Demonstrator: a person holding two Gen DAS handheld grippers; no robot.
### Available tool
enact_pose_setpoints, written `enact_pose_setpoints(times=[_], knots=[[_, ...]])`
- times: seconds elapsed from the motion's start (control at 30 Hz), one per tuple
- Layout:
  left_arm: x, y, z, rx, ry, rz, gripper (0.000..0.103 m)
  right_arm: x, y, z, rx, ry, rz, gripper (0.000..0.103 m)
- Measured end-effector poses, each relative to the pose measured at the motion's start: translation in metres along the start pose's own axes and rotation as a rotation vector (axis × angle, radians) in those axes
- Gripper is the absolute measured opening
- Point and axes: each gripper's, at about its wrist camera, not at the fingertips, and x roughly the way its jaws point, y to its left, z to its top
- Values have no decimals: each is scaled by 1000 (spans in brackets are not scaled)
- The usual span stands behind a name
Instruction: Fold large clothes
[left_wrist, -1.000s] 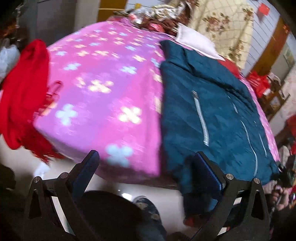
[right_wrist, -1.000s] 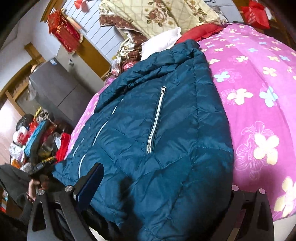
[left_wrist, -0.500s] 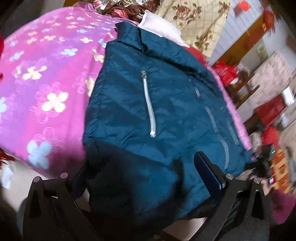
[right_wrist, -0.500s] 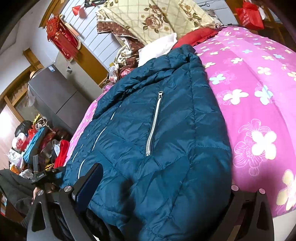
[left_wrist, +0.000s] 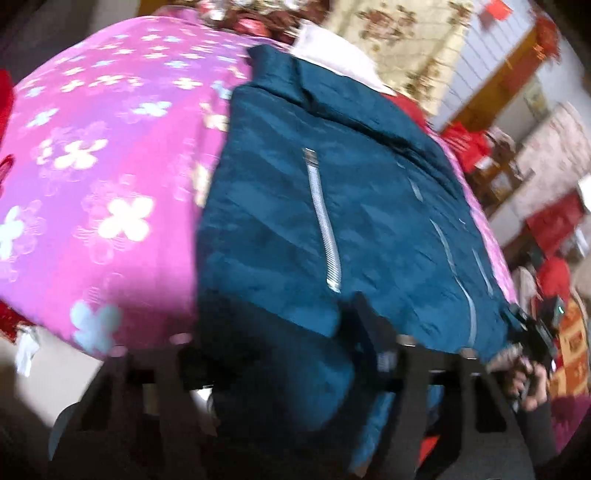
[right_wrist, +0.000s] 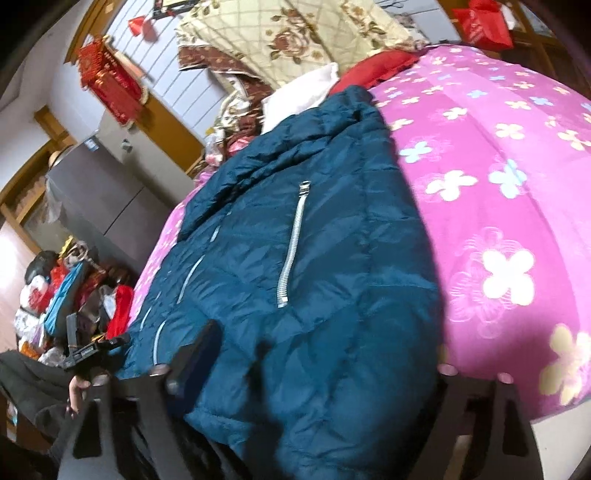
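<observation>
the teal puffer jacket (left_wrist: 332, 206) is spread on the pink floral bed cover (left_wrist: 96, 177), its near hem bracketed by the left gripper (left_wrist: 280, 354) and right gripper (right_wrist: 314, 373), both just narrowing, full bite unclear; both corners should be pinched evenly before lifting.

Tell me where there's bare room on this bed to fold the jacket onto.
The open patch is the pink flowered blanket beside the blue jacket, running from the bed's near edge up toward the pillows. The head end is crowded: a white pillow, a red cushion and a beige quilt.
</observation>
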Motion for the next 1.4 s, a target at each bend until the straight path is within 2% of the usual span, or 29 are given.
enact_pose_setpoints(times=[0.03, 0.1, 0.2, 0.4, 0.6, 0.73, 0.83, 0.87, 0.9, 0.97, 1.17, 1.4], knots=[[2, 0, -1, 4, -3, 16, 50, 0, -2, 1, 10, -3, -13, 67], [2, -6, -4, 36, -13, 62, 50, -1, -5, 1, 31, -12, -29, 60], [5, -17, -10, 92, -30, 137, 52, -2, -5, -1, 27, -18, -33, 60], [13, -22, -12, 93, -78, 149, 64, -1, -3, -2, 12, -32, -42, 60], [11, -29, -18, 94, -81, 195, 70, 0, -5, -1, 25, -35, -33, 60], [11, -31, -20, 97, -90, 212, 70, 0, -3, -2, 11, -40, -42, 62], [9, -29, -21, 80, -97, 203, 67, 0, -2, -2, 15, -22, -36, 61], [8, -30, -22, 82, -99, 208, 62, 0, -1, -2, 14, -21, -29, 60], [7, -29, -23, 84, -100, 217, 53, 1, -1, -3, 11, -18, -21, 53], [6, -27, -23, 77, -96, 203, 47, 4, 0, -4, 5, -10, -15, 48], [9, -32, -24, 102, -108, 241, 48, 5, -2, -5, 17, -30, -3, 48], [10, -34, -26, 76, -132, 265, 50, 3, 1, -9, 5, -43, -25, 48]])
